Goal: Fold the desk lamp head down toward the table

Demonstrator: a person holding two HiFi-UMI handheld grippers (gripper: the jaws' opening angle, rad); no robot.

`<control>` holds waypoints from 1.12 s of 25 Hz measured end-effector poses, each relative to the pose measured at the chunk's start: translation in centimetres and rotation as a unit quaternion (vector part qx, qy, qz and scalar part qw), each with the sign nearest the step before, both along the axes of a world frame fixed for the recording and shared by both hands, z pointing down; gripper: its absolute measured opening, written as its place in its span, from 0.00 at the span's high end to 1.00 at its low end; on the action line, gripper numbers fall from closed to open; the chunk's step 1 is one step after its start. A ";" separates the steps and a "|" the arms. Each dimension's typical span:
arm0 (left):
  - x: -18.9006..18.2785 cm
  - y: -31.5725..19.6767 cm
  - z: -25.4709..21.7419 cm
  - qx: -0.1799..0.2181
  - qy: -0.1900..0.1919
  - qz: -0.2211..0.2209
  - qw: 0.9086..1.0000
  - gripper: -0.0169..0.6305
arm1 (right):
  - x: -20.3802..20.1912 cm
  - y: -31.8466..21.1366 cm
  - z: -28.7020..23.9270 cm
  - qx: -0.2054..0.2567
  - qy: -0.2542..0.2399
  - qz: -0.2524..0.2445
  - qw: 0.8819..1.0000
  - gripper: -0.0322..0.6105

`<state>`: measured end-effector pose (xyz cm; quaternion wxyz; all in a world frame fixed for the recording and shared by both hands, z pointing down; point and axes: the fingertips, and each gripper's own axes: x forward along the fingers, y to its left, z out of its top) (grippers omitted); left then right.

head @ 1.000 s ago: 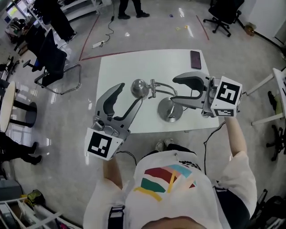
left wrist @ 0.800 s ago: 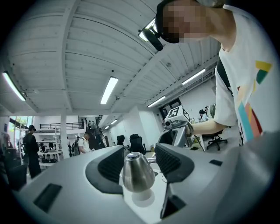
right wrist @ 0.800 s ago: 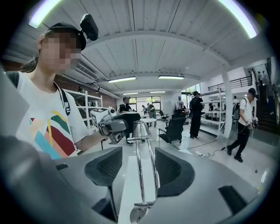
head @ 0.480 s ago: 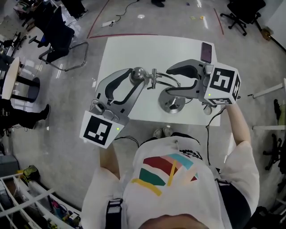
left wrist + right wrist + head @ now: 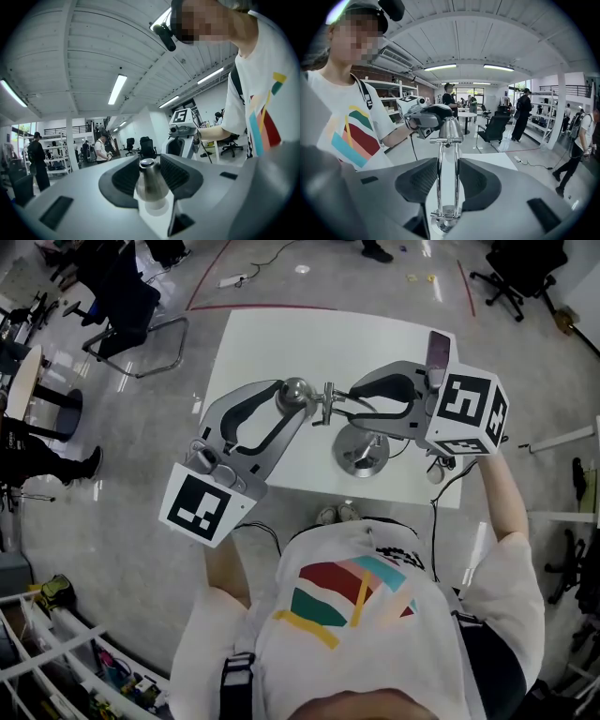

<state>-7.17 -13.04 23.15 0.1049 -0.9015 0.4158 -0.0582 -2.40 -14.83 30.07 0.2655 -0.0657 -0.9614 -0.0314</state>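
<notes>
Evidently the person has split the work between two hands. The left gripper (image 5: 289, 404) is closed down narrow on the bell-shaped chrome lamp head (image 5: 293, 390), a dark ribbed pad against either flank. The right gripper (image 5: 354, 407) is pinched on the twin chrome rods (image 5: 349, 399) of the lamp arm, above the round chrome base (image 5: 361, 452). That makes sense to me: one hand steadies the stand so it won't skate or tip on the white rectangular bench (image 5: 272, 334), and the other has the part that must swing at the hinge. The head sits at the top of the rods, raised above the bench, so I'd say it is not yet folded down.

From overhead you get the layout: the base is toward the near edge, and a dark phone (image 5: 438, 348) lies at the far right corner, well apart. But the curved jaws there hide how they meet the metal. The left gripper view settles that for the head, showing it wedged between the pads. The right gripper view does the same for the rods, and alone shows the crossbar hinge just under the head.
</notes>
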 end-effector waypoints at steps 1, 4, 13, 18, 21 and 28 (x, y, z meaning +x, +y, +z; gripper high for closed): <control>-0.1 0.0 0.0 0.002 0.004 0.003 1.000 0.69 | 0.0 0.0 0.0 -0.003 0.006 -0.002 1.000 0.71; -0.2 0.1 0.0 0.004 0.002 0.005 1.000 0.69 | -0.3 -0.1 0.1 -0.022 0.027 -0.003 0.999 0.71; -2.0 0.4 3.4 -0.014 -0.065 -0.014 0.998 0.70 | -1.8 0.4 1.9 -0.020 0.100 0.001 0.995 0.71; -4.7 0.0 6.8 -0.082 -0.051 -0.036 0.995 0.70 | -3.8 0.3 3.4 -0.014 0.149 -0.010 0.989 0.71; -6.2 -0.3 10.0 -0.120 -0.059 -0.056 0.989 0.70 | -5.3 0.3 5.3 -0.025 0.195 -0.024 0.980 0.71; -8.6 -1.1 18.6 -0.208 -0.103 -0.054 0.971 0.75 | -8.7 -0.2 10.6 -0.044 0.299 -0.018 0.953 0.71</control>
